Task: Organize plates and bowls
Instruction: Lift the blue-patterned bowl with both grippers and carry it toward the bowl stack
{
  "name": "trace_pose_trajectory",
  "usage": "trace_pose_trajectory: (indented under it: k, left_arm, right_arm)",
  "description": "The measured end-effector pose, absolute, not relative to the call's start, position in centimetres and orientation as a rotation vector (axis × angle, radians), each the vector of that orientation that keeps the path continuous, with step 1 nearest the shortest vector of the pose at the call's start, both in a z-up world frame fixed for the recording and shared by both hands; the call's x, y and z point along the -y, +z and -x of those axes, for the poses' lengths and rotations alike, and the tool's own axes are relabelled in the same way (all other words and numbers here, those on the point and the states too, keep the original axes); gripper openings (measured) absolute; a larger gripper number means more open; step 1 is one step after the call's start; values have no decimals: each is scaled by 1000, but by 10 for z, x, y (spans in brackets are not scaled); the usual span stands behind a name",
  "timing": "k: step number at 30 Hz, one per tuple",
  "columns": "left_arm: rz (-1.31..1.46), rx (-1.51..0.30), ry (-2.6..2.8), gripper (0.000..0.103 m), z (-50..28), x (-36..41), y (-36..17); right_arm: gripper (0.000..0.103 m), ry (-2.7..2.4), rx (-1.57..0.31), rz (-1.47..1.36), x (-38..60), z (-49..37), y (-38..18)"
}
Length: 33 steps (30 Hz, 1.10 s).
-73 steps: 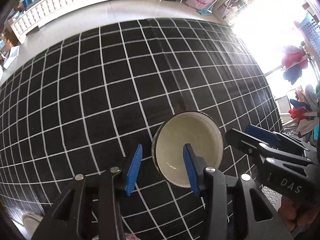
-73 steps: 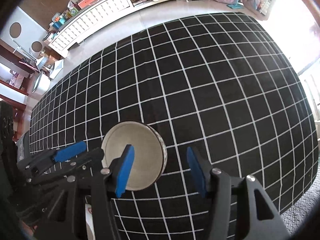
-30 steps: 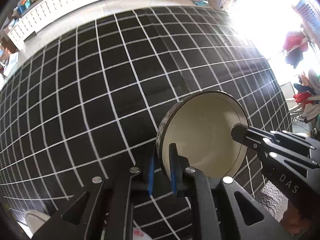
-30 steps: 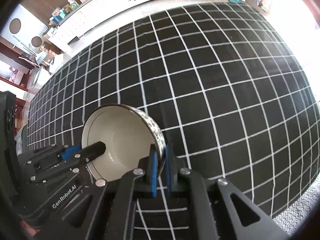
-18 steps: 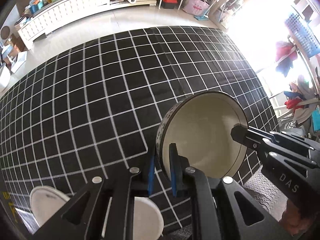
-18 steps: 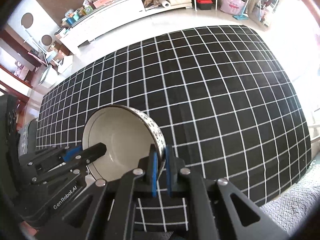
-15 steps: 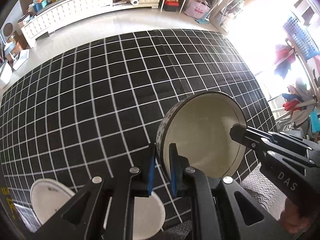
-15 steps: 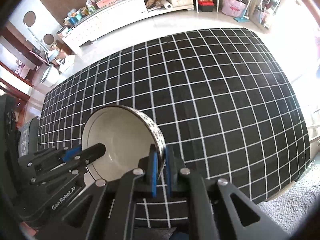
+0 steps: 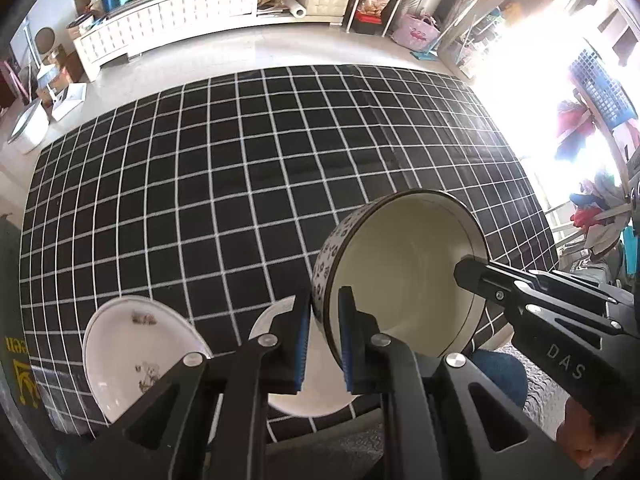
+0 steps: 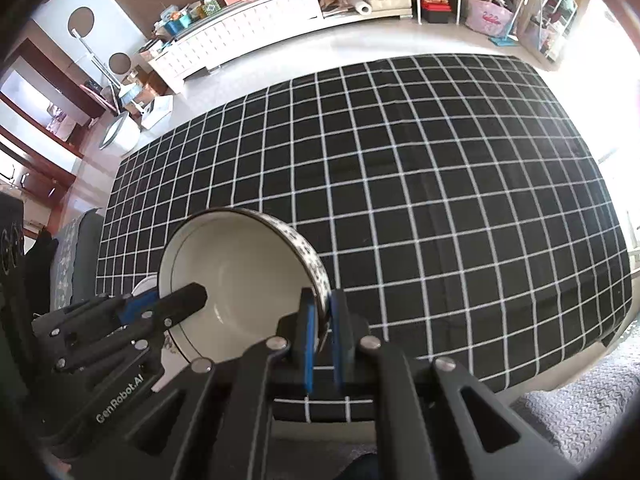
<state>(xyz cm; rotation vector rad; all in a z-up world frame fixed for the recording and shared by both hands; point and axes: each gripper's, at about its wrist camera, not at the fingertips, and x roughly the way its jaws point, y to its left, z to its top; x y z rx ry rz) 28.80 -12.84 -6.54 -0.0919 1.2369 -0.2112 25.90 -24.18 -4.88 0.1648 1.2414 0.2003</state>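
Note:
A cream bowl [image 9: 404, 276] with a dark patterned outside is held in the air above the checked tablecloth [image 9: 240, 184]. My left gripper [image 9: 323, 344] is shut on its near left rim. My right gripper [image 10: 322, 344] is shut on the opposite rim of the same bowl [image 10: 240, 276]. Each gripper shows in the other's view. Below, near the table's front edge, a white plate with small pictures [image 9: 136, 352] lies at the left, and a second white plate [image 9: 304, 396] lies partly hidden under the bowl and my left fingers.
The black cloth with white grid lines [image 10: 440, 184] covers the whole table. A long white cabinet [image 9: 172, 36] stands across the floor beyond it. A grey mat [image 10: 580, 404] lies by the table's front right corner.
Both grippers closed on the bowl's rim and lifted it off the cloth. The views have risen and pulled back, so the two plates at the front edge have come into sight.

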Motion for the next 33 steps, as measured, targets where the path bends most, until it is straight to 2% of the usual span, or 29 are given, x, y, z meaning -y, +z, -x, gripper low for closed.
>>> trace_pose_trajectory:
  k: [13,33]
  left_arm:
    - [103,-1296,-163,11,-250,97,-96]
    - [121,-1368,-149,11,-239,85,-135]
  right_arm:
    - [11,216,-1293,-104,206,-242,-77]
    - [11,204,-1380,-60,186,-243,-112]
